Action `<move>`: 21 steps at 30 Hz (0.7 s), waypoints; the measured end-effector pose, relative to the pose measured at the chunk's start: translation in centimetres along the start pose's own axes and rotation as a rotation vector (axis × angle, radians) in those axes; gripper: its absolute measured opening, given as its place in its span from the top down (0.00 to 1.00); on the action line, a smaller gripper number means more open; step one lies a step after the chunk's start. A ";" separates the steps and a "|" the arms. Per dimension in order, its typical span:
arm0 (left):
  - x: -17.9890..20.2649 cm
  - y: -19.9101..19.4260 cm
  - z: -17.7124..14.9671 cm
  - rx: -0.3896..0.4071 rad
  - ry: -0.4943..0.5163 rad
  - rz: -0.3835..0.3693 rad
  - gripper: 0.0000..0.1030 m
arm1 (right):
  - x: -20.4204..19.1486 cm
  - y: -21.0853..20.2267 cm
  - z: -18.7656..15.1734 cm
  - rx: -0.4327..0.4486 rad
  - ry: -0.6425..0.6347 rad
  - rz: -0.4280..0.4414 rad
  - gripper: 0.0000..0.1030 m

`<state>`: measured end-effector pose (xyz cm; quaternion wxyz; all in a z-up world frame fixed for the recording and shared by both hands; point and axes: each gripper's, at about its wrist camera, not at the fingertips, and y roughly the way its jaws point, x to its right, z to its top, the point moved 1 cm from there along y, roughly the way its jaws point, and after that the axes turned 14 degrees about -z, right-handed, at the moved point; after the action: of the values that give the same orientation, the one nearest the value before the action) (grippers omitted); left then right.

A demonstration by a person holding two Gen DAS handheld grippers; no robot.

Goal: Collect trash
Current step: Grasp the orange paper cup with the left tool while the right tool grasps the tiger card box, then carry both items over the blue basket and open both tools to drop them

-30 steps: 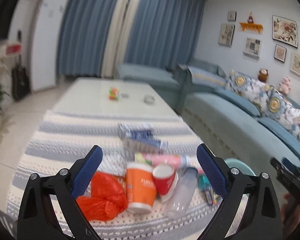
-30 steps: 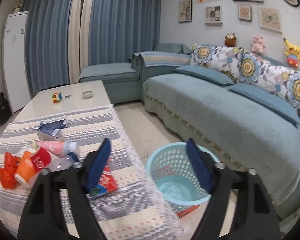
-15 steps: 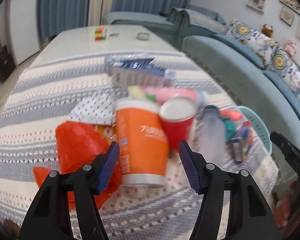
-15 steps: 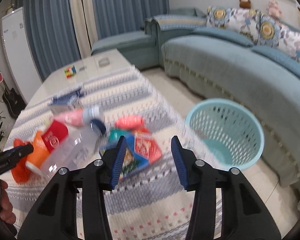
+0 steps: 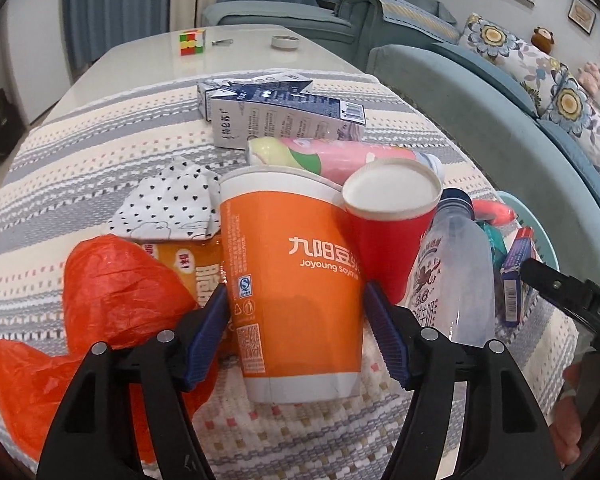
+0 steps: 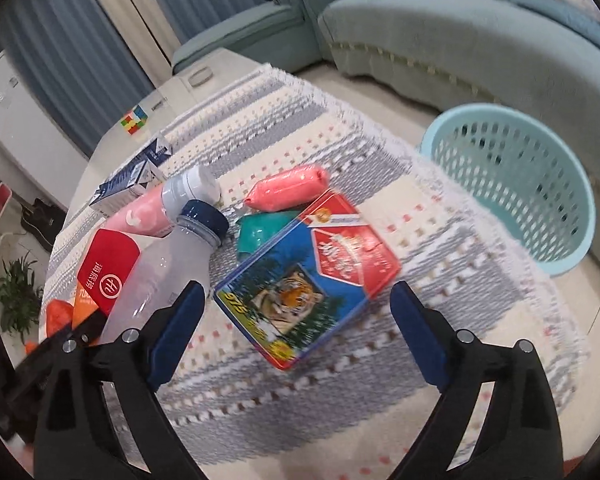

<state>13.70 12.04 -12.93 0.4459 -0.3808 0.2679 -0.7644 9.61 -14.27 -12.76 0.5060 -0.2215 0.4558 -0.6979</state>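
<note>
In the left wrist view my left gripper (image 5: 296, 332) is open with its blue pads on either side of an upside-down orange paper cup (image 5: 296, 276); contact is unclear. A red cup (image 5: 388, 220), clear bottle (image 5: 452, 280), pink bottle (image 5: 340, 158), milk carton (image 5: 276, 116) and orange plastic bag (image 5: 112, 304) lie around it. In the right wrist view my right gripper (image 6: 296, 320) is open above a blue-and-red tiger box (image 6: 308, 276), not touching it. A pink sausage pack (image 6: 288, 190) and teal wrapper (image 6: 260, 232) lie beyond.
The trash lies on a striped cloth (image 6: 340, 140) over a low table. A light blue basket (image 6: 512, 184) stands on the floor to the right of the table. A Rubik's cube (image 5: 192, 42) sits at the table's far end. A blue sofa (image 6: 460, 32) runs behind the basket.
Both grippers have moved down and closer to the trash. The left one now straddles the orange cup. The right one now hovers over the tiger box, jaws wider.
</note>
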 end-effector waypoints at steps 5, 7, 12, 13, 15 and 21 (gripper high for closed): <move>0.7 0.8 -0.4 -0.025 0.021 0.009 0.41 | -1.2 1.2 0.6 -0.027 -0.013 -0.038 0.13; 0.8 0.6 -0.5 -0.020 0.016 0.006 0.42 | -1.2 1.6 0.7 -0.047 -0.003 -0.033 0.13; 0.9 -1.6 -0.8 0.062 -0.003 -0.013 0.43 | -0.6 1.3 0.1 -0.034 -0.064 -0.064 0.31; 1.0 -2.2 -0.8 0.080 -0.009 -0.022 0.43 | -0.2 1.0 -0.2 -0.026 -0.070 -0.062 0.32; 1.2 -3.8 -0.6 0.129 -0.022 -0.047 0.43 | 0.6 0.2 -0.5 -0.002 -0.077 -0.065 0.37; 4.0 -8.5 1.0 0.264 -0.021 -0.102 0.43 | 3.8 -6.0 1.0 0.212 -0.040 -0.081 0.37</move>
<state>9.19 12.37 -4.67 0.4556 -0.3400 0.1404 -0.8106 5.90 -17.71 -7.70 0.5067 -0.1989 0.3602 -0.7576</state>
